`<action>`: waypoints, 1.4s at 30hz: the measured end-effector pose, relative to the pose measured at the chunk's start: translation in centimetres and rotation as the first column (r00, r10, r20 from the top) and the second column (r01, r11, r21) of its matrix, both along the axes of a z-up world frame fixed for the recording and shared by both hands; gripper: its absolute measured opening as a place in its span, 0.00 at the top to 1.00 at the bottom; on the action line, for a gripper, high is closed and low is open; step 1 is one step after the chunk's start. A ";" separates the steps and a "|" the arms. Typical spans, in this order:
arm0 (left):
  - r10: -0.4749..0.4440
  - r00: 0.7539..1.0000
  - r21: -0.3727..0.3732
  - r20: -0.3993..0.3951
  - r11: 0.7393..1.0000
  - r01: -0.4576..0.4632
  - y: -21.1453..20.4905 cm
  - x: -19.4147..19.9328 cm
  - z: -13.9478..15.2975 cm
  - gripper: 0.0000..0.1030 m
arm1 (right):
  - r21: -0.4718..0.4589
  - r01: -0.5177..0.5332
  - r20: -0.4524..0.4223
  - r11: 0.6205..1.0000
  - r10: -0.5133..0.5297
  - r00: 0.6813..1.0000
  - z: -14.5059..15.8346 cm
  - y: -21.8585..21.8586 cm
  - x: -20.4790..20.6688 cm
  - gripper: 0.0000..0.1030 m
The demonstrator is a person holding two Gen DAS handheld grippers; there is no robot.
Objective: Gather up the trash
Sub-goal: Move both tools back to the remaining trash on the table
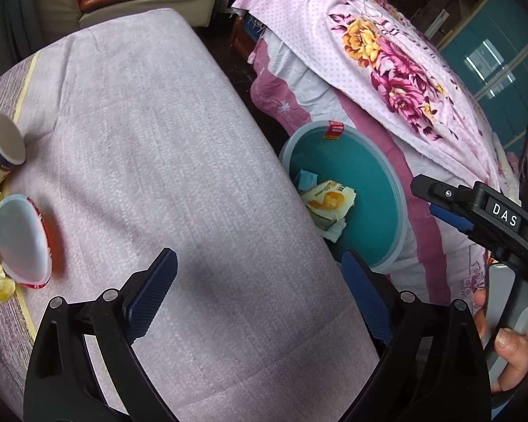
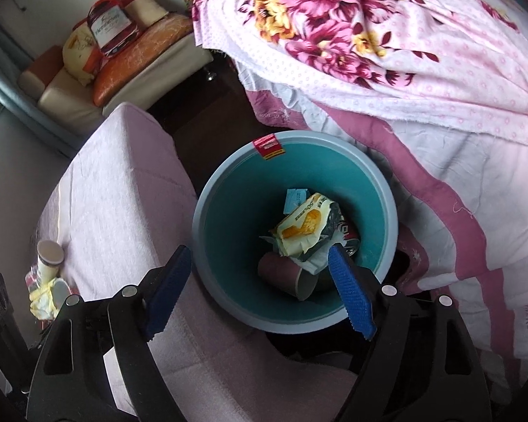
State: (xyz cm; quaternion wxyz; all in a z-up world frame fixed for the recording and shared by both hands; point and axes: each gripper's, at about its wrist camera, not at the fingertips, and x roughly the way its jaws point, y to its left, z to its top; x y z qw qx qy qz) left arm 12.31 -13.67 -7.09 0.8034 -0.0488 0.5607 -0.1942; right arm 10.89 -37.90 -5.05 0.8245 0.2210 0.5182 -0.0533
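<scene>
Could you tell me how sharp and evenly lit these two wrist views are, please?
Left wrist view: strong fisheye bending with dark corners; the red-rimmed cup at the left edge is smeared, and the left tool casts a soft shadow on the tablecloth. Right wrist view: the bin is sharp, while the floral sheet looks washed out.

My left gripper [image 1: 260,295] points steeply down, jaws wide and empty. My right gripper [image 2: 258,292] gapes too; at four o'clock, my right hand [image 1: 503,344] grips its handle.
</scene>
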 end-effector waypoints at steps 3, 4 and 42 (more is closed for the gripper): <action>0.018 1.000 -0.009 0.002 1.000 -0.018 1.3 -0.4 0.2 0.08 | -0.006 -0.020 -0.002 1.000 0.020 1.000 0.2 1.1 -0.1 0.26; 0.023 1.000 -0.011 0.004 1.000 -0.023 1.7 -0.6 0.3 0.08 | -0.008 -0.028 -0.002 1.000 0.028 1.000 0.4 1.5 -0.2 0.26; 0.427 0.899 0.090 0.099 0.896 -0.436 28.8 -5.5 1.9 0.08 | -0.102 -0.506 -0.064 0.856 0.502 0.862 2.7 25.5 1.4 0.25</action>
